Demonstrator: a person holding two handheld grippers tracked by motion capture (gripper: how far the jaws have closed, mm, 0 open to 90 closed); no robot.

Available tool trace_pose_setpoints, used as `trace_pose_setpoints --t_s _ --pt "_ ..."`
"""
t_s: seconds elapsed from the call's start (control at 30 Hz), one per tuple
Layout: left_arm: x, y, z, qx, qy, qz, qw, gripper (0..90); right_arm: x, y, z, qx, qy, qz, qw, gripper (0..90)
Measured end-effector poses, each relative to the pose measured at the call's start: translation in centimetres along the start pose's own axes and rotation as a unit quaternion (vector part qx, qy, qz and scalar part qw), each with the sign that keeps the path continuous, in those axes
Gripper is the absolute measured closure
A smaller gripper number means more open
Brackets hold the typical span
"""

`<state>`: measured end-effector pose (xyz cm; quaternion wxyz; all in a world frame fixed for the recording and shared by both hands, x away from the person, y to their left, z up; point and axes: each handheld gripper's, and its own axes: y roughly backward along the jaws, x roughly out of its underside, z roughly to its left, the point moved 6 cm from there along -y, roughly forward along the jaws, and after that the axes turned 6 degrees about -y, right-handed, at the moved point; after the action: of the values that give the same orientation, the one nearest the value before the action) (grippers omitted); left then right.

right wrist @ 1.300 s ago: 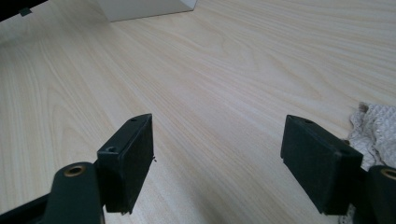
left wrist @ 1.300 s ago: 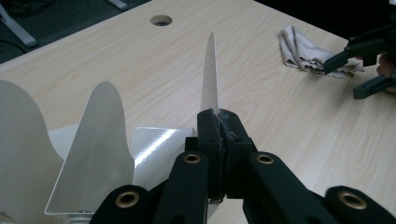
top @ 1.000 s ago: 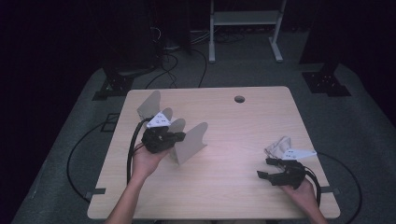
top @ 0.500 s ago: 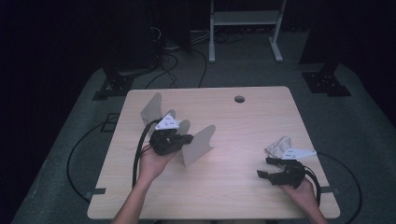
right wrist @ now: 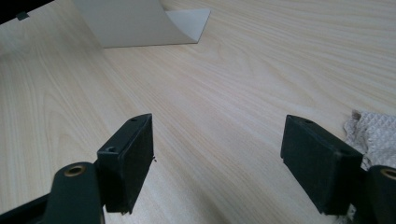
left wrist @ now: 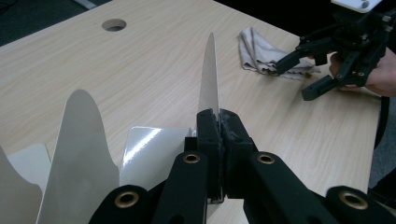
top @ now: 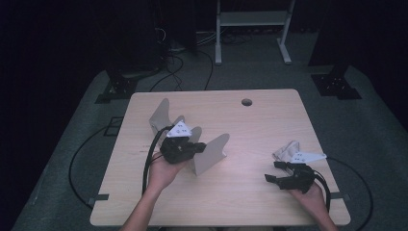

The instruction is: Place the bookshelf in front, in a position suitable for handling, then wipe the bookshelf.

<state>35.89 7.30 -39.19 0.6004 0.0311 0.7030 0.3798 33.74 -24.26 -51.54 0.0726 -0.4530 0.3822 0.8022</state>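
My left gripper (top: 198,147) is shut on the upright plate of a grey metal bookend (top: 212,155), left of the table's middle. In the left gripper view the jaws (left wrist: 218,126) pinch that thin plate (left wrist: 208,74) edge-on. Two more bookends (top: 161,115) stand just behind it, and they rise at the lower left (left wrist: 79,154) in the left gripper view. My right gripper (top: 278,172) rests open near the front right, with bare wood between its fingers (right wrist: 219,154). A crumpled beige cloth (top: 287,150) lies just beyond it, and shows again (right wrist: 373,133) by its right jaw.
The light wooden table (top: 269,125) has a round cable hole (top: 247,102) near its far edge. Black cables trail off both front corners. A bookend's base (right wrist: 140,21) lies far ahead in the right gripper view. Dark floor and stands surround the table.
My left hand has carried the held bookend to the right, away from the other two bookends. The right hand has stayed put.
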Motion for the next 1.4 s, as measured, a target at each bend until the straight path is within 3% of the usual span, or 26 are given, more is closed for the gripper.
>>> trace_pose_setpoints --t_s 0.5,0.93,1.03,1.07,1.23,1.4 --pt "-0.3 -0.4 -1.9 0.021 -0.009 0.003 0.9997 88.3 -0.1 0.0 0.0 0.001 -0.001 -0.001 1.0 25.0" --pt "-0.7 -0.9 -4.6 0.051 -0.035 0.013 0.998 88.0 -0.1 -0.2 -0.1 -0.001 0.0 0.002 1.0 25.0" --pt "-0.7 -1.0 -4.6 0.056 -0.035 0.012 0.9978 86.6 -0.1 -0.2 0.0 -0.001 0.001 0.003 1.0 25.0" --pt "-0.8 -1.0 -4.6 0.065 -0.023 0.004 0.9976 86.6 -0.1 -0.2 0.0 -0.001 0.001 0.002 1.0 25.0" --pt "-1.0 -0.3 -4.1 0.058 -0.012 -0.02 0.9981 72.2 -0.1 -0.1 0.0 -0.001 0.0 0.002 1.0 25.0" --pt "-1.3 0.6 -3.7 0.046 -0.01 -0.03 0.9984 67.1 -0.1 -0.4 0.0 -0.001 0.001 0.006 1.0 25.0"
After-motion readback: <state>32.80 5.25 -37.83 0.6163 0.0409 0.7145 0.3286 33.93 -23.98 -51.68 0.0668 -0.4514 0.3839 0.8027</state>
